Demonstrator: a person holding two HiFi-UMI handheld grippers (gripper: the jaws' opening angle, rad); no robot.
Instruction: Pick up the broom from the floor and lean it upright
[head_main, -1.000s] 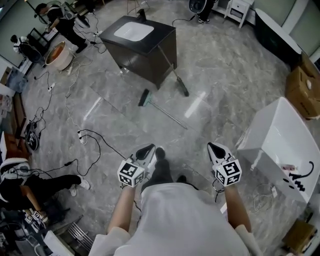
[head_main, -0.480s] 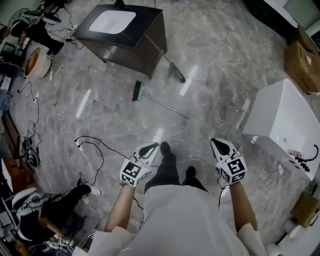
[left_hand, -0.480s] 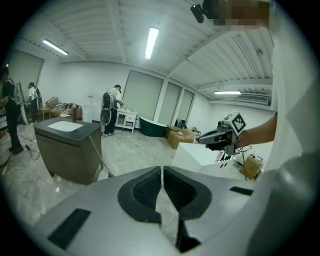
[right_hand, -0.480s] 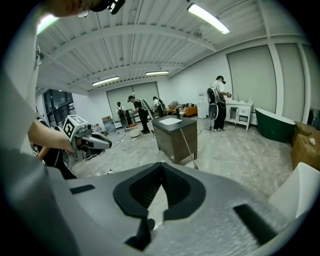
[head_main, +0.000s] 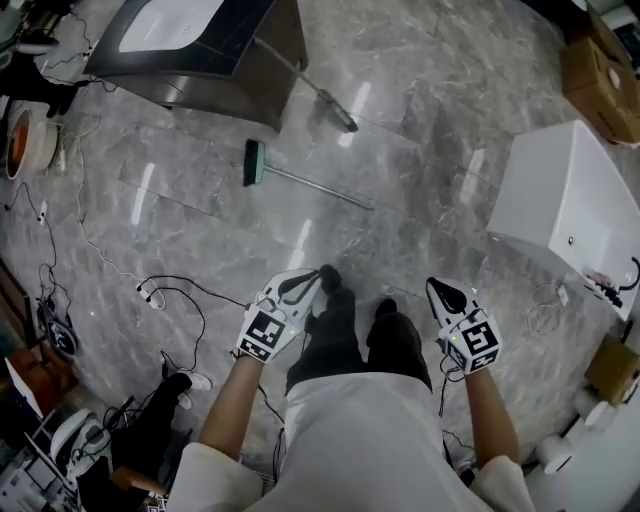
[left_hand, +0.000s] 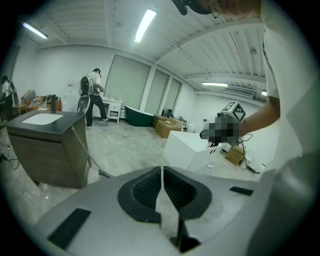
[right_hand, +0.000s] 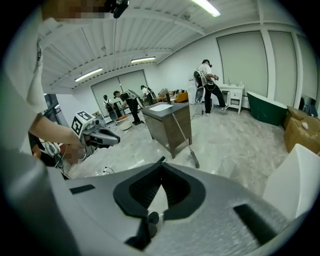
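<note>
Head view shows broom (head_main: 300, 186), seemingly flat, well beyond left tool (head_main: 303, 284).

The grey marbled floor (head_main: 440, 110) carries the broom (head_main: 310, 186) lying flat at 12 o'clock from the middle of the head view, its head at the left end of the handle. At 11 o'clock a dark cabinet (head_main: 262, 75) stands on the floor, and 1 long-handled tool (head_main: 338, 115) leans on it with its head down on the stone just beside the cabinet. A white block (head_main: 570, 205) sits at 3 o'clock, a cardboard box (head_main: 600, 60) at 2 o'clock, and black cables (head_main: 170, 295) trail across the floor at 9 o'clock — all well apart from the broom.
</note>
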